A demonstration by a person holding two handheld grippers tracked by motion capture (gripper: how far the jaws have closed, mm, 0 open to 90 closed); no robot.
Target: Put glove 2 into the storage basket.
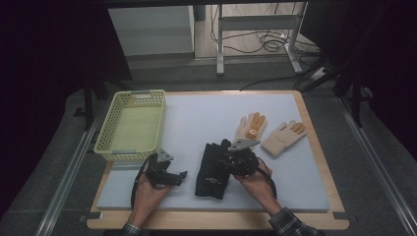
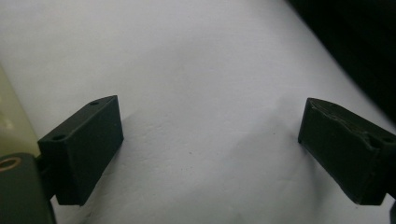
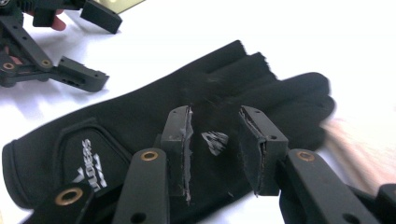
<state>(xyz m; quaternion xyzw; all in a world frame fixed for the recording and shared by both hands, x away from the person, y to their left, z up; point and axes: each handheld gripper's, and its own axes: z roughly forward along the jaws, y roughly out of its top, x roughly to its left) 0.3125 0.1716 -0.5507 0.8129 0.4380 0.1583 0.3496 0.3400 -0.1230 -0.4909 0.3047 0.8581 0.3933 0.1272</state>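
Note:
A black glove [image 1: 209, 179] with white lettering at the cuff lies flat on the white mat [image 1: 196, 113], near the front middle. My right gripper [image 1: 224, 160] is low over its palm; in the right gripper view its jaws [image 3: 215, 114] stand apart on either side of a small white logo on the black glove [image 3: 140, 112], and the pads do not press on the fabric. My left gripper [image 1: 182, 176] rests to the left of the glove, pointing toward it. Its jaws [image 2: 212, 102] are wide open over bare mat with nothing between them.
A pale yellow mesh basket [image 1: 132, 93] stands at the left of the mat. Two cream gloves with orange fingertips [image 1: 252, 127] [image 1: 283, 137] lie behind and to the right of the black glove. The wooden table edge [image 1: 216, 220] runs along the front.

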